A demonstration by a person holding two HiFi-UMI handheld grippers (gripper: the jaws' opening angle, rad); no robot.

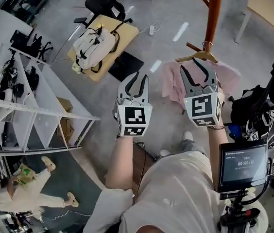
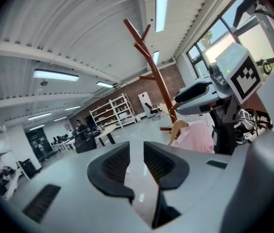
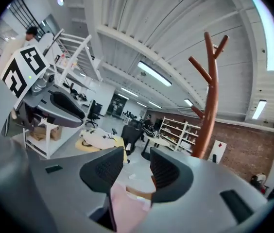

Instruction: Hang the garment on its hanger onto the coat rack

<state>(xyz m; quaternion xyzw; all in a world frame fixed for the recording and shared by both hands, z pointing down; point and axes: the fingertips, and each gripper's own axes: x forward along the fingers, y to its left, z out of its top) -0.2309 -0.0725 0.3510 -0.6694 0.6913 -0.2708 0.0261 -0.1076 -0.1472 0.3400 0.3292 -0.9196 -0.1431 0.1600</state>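
Open-plan office or lab: swivel chairs [image 1: 103, 1], white shelving [image 1: 35, 108], brick wall [image 3: 258, 144], ceiling strip lights [image 2: 162, 4].

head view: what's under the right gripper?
A pink garment on a wooden hanger, with the hook up at the coat rack. The right gripper covers the garment's middle, and whatever lies beneath the cloth is hidden.

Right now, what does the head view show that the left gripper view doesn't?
Only the head view: the backpack on its yellow table, a monitor, the left gripper from outside. Only the left gripper view: ceiling lights, the forked top of the coat rack. Both: the rack's trunk, the pink garment on its wooden hanger, the right gripper.
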